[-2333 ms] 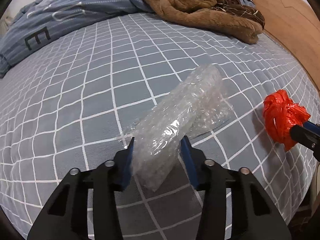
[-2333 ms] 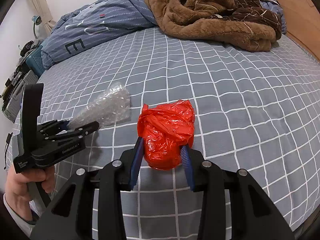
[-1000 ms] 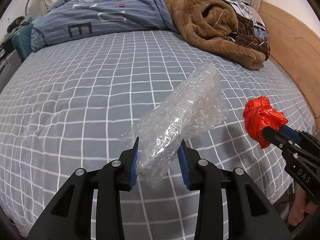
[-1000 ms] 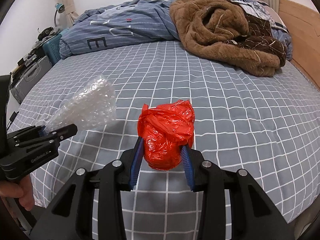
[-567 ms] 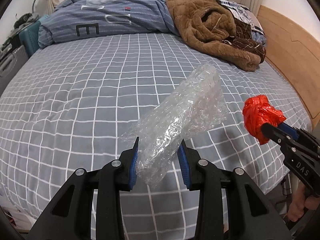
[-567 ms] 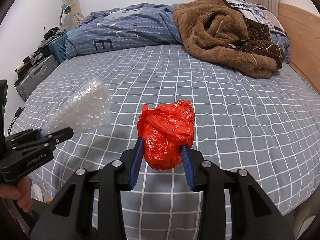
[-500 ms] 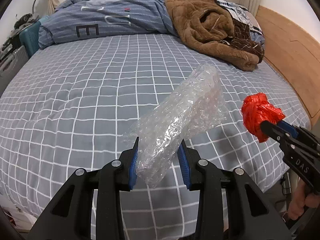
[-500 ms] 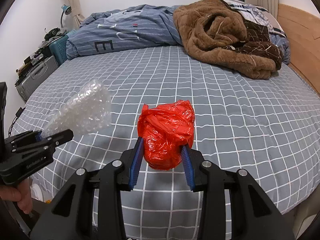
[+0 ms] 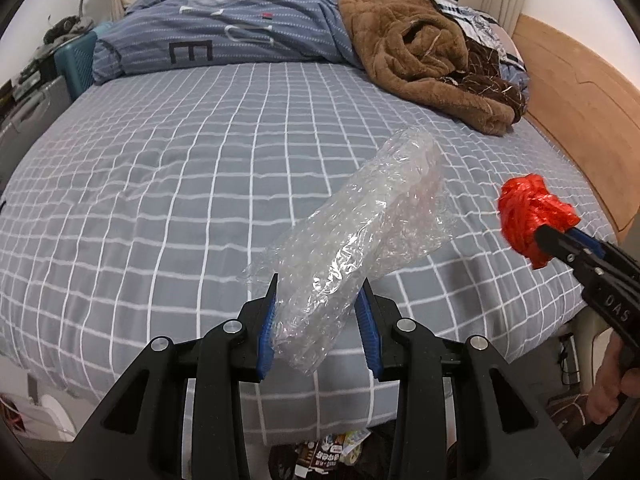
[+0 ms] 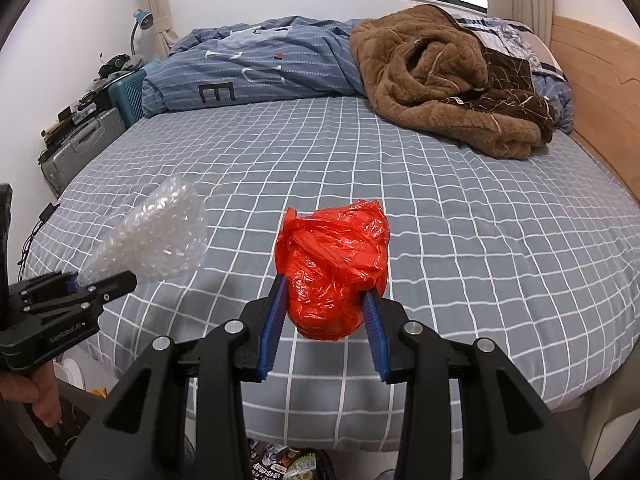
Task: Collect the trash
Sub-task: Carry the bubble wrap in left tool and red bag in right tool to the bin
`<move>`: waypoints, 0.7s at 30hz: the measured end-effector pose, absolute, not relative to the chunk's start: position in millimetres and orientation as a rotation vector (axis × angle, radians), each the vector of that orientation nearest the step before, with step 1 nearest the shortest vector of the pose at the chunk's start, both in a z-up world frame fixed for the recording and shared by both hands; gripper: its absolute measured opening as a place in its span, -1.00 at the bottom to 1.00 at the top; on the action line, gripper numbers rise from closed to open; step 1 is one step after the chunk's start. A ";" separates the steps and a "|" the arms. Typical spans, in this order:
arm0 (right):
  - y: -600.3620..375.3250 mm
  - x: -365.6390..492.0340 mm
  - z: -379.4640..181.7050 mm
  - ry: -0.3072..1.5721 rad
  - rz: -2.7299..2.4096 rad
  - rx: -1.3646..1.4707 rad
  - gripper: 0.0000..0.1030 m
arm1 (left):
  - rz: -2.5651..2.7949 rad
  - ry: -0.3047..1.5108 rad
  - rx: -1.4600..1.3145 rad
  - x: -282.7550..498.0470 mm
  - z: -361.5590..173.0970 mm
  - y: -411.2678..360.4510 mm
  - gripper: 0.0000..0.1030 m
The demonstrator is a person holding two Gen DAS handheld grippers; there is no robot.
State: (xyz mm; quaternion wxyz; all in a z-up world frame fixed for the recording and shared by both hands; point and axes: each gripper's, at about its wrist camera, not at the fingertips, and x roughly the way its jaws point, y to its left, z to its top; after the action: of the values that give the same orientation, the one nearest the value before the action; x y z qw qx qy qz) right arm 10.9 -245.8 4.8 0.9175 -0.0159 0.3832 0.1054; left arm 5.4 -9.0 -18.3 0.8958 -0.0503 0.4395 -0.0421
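Above the near edge of the grey checked bed (image 9: 160, 184), your left gripper (image 9: 318, 320) clamps the clear crumpled bubble-wrap sleeve (image 9: 360, 236); your right gripper (image 10: 324, 320) clamps the red crumpled plastic bag (image 10: 334, 264). Both are light, soft and slippery; grip the bunched middle.

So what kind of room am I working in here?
Almost certainly a bedroom: a made bed with a wooden headboard, a rumpled duvet and brown blanket piled on it, and a lamp beside it.

place: bedroom; evidence: bed (image 10: 440, 208), duvet (image 10: 256, 68), headboard (image 10: 600, 92)
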 end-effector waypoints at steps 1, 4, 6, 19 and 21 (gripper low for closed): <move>-244.9 7.2 4.6 0.789 0.220 -0.032 -0.31 | -0.084 0.914 -0.108 2.0 -19.9 -8.1 -0.34; -242.2 -0.8 3.8 0.789 0.226 -0.033 -0.31 | -0.076 0.917 -0.117 -8.5 -22.6 -6.4 -0.34; -239.9 -7.0 3.0 0.790 0.232 -0.033 -0.31 | -0.074 0.916 -0.128 -15.5 -22.2 -5.8 -0.34; -238.2 -47.6 -9.7 0.816 0.232 -0.017 -0.31 | -0.108 0.915 -0.146 -57.4 -23.3 -16.1 -0.34; -237.6 -52.9 -9.6 0.814 0.234 -0.019 -0.31 | -0.110 0.916 -0.143 -62.9 -25.0 -17.1 -0.34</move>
State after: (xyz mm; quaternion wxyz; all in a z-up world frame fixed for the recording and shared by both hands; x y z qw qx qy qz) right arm -52.9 -237.6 -9.6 0.9115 -0.0091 0.3952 0.1137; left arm -62.9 -17.1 -25.0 0.8929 -0.0688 0.4417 -0.0532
